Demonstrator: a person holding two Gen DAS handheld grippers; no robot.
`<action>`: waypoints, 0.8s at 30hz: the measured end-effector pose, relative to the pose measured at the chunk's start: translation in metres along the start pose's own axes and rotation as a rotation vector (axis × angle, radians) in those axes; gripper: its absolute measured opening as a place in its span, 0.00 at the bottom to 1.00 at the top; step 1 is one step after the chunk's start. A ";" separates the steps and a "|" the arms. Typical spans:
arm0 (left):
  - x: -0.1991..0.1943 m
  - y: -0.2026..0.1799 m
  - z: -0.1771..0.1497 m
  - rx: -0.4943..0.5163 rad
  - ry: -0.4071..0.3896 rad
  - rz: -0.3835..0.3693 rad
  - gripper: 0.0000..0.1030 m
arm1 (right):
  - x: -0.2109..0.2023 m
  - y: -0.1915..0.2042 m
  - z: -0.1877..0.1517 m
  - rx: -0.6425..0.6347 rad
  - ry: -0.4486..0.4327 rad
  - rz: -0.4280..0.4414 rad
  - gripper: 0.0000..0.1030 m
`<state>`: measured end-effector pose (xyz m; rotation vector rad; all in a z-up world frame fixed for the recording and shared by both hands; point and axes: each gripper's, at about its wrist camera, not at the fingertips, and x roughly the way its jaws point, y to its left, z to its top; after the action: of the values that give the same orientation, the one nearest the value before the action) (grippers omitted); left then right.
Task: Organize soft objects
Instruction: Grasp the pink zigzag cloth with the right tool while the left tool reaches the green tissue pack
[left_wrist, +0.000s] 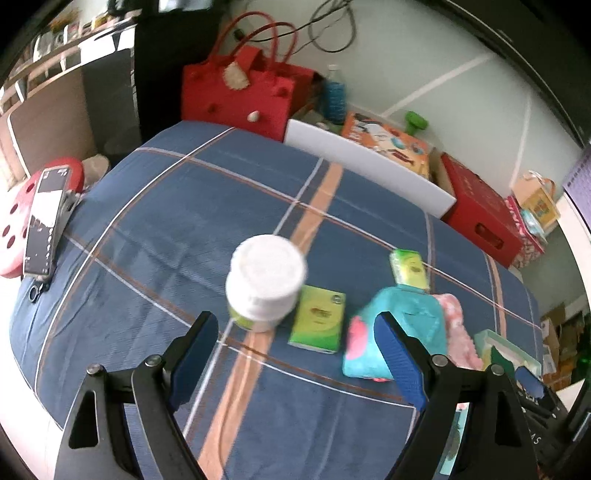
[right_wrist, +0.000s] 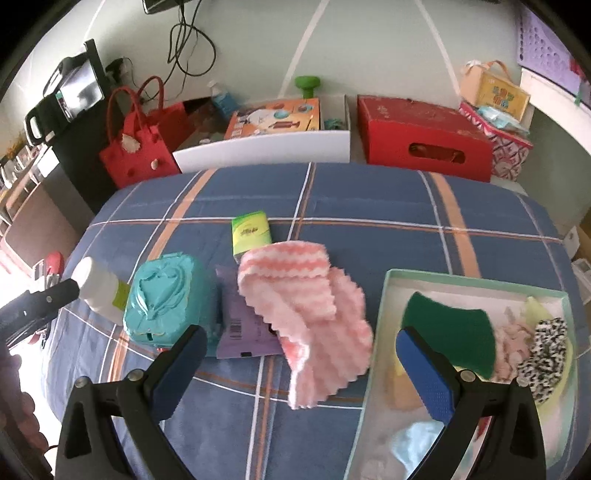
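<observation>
Pink cloth lies btwn right fingers (both spread, untouched)

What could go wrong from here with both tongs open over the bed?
The upright white bottle stands on soft bedding just ahead of the left tongs; a nudge could topple it. The pink cloth drapes over the purple packet, so the right tongs might pinch both together.
</observation>
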<state>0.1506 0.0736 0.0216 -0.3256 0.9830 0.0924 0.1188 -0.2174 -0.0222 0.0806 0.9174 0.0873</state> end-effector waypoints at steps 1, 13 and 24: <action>0.002 0.005 0.001 -0.011 0.008 0.009 0.84 | 0.003 0.001 0.000 0.004 0.007 0.002 1.00; 0.033 0.011 -0.005 -0.028 0.098 0.025 0.84 | 0.040 -0.002 0.000 0.025 0.070 0.024 0.90; 0.068 0.009 -0.017 -0.072 0.204 0.000 0.84 | 0.064 -0.004 -0.004 0.033 0.108 0.044 0.70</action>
<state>0.1731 0.0724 -0.0456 -0.4063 1.1832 0.0964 0.1545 -0.2143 -0.0760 0.1277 1.0248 0.1188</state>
